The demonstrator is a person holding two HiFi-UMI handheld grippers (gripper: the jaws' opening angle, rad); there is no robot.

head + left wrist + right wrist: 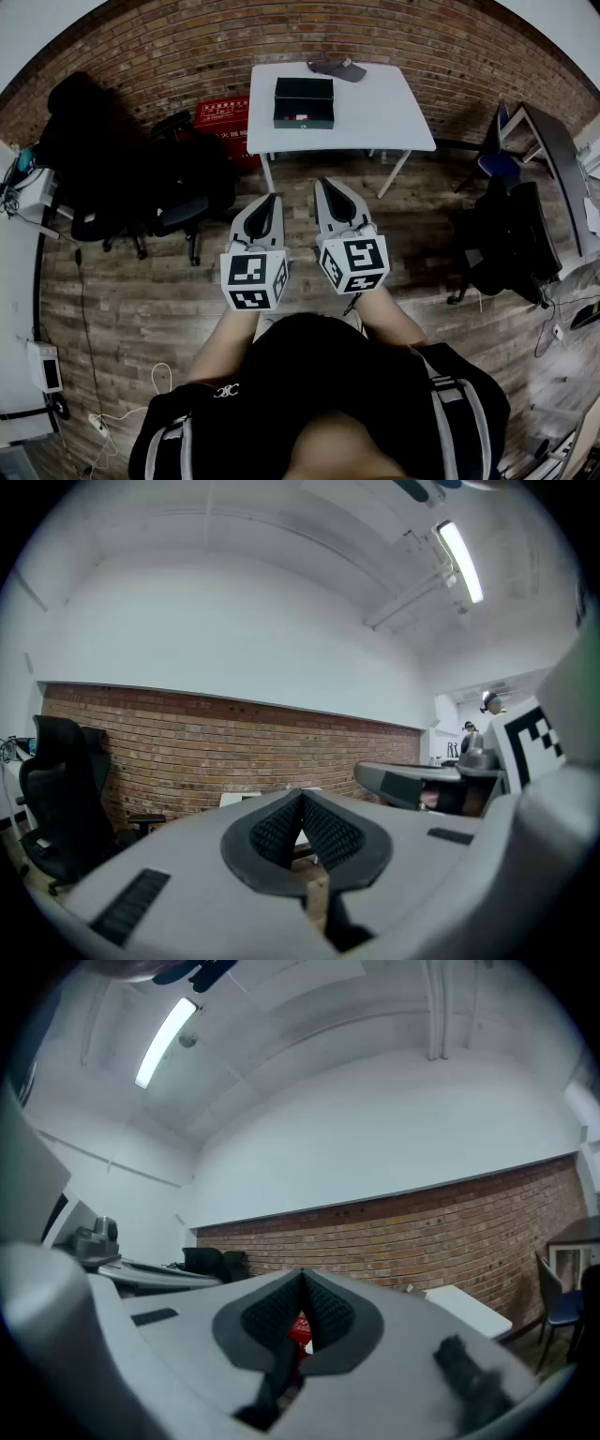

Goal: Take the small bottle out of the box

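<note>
A dark box (304,102) lies on the white table (394,117) ahead of me, its lid down; no small bottle shows anywhere. My left gripper (269,199) and right gripper (325,185) hang side by side over the wooden floor, well short of the table. Both are shut with nothing between the jaws. In the left gripper view my left gripper (302,799) points at the brick wall. My right gripper (302,1279) in its own view does the same, tips touching.
A dark cap (337,67) rests at the table's far edge. A red crate (220,114) sits left of the table by the brick wall. Black office chairs (141,178) stand at the left, and a desk with a chair (525,216) at the right.
</note>
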